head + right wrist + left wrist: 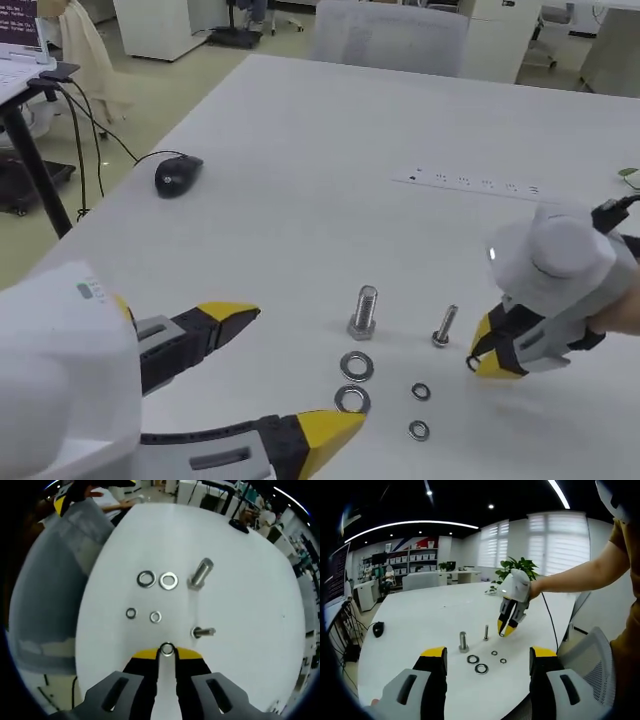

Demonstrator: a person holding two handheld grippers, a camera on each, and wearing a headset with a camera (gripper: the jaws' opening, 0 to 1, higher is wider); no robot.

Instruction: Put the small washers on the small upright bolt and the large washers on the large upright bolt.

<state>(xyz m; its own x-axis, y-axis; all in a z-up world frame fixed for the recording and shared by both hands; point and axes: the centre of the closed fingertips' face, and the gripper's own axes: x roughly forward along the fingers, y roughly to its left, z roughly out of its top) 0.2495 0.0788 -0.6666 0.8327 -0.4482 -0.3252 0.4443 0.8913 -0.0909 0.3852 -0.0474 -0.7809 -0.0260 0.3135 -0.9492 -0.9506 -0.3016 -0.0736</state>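
Observation:
A large upright bolt (364,312) and a small upright bolt (445,326) stand on the white table (300,200). In front of them lie two large washers (356,366) (352,400) and two small washers (421,391) (419,430). My right gripper (478,362) hovers just right of the small bolt, shut on a small washer (167,650) held at its tips. The small bolt (202,631) sits just ahead of those tips, with the large bolt (201,573) beyond. My left gripper (295,370) is open at the near left, with nothing between its fingers.
A black mouse (178,176) with its cable lies at the far left of the table. A white power strip (470,182) lies at the back right. A grey chair (390,38) stands behind the far edge, and a person's arm (575,575) holds the right gripper.

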